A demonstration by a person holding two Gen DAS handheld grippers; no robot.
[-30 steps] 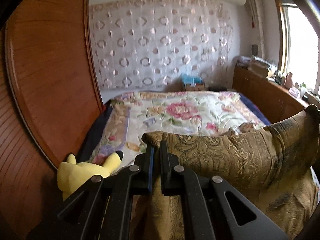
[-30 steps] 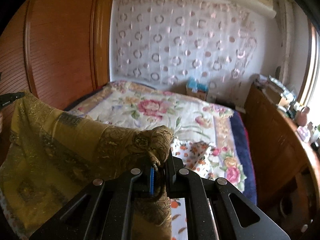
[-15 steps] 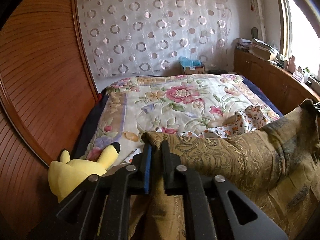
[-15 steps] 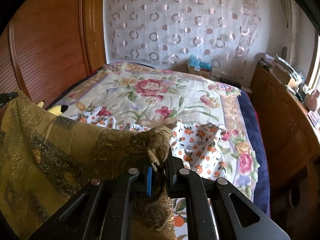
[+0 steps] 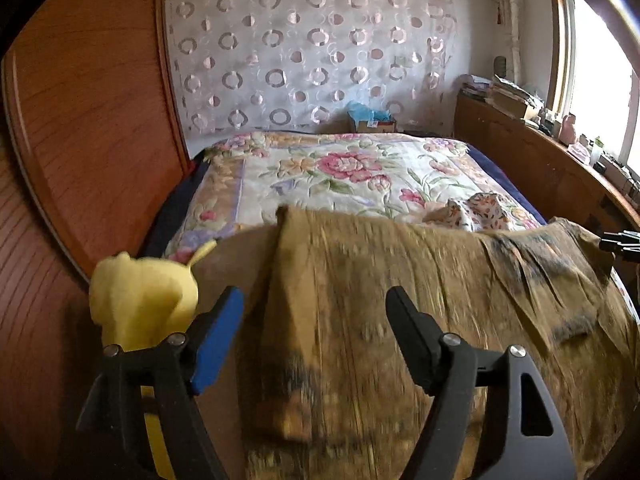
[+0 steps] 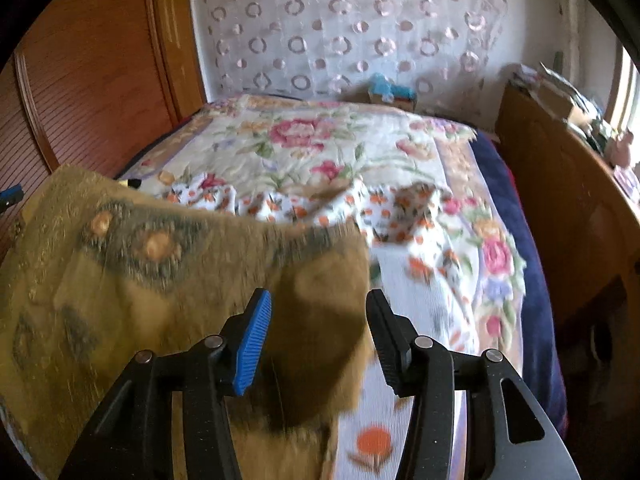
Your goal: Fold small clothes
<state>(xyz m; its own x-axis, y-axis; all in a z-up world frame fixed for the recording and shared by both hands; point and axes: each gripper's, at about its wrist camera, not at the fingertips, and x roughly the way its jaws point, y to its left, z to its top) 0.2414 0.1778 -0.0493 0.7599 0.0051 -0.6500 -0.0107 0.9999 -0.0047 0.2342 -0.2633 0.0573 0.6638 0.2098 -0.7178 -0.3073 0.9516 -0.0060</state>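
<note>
An olive-gold patterned garment (image 5: pixel 400 320) is dropping, blurred, onto the near end of the floral bed (image 5: pixel 340 172). My left gripper (image 5: pixel 314 312) hangs just above its left part; the jaws are opening and the pads touch no cloth. In the right wrist view the same garment (image 6: pixel 140 280) spreads left of centre, and my right gripper (image 6: pixel 318 312) stands over its right edge, jaws opening, cloth below them but not pinched. The right gripper's tips (image 5: pixel 620 240) poke in at the far right of the left wrist view.
A white garment with orange print (image 6: pixel 320 208) lies crumpled on the bed beyond the olive one. A yellow plush toy (image 5: pixel 144 296) sits at the bed's left edge by the wooden wardrobe (image 5: pixel 80 140). A wooden cabinet (image 6: pixel 560 184) runs along the right side.
Both grippers were shut on the olive garment's top corners and held it up. Both sank toward the bed and their jaws have spread, letting the garment fall.
</note>
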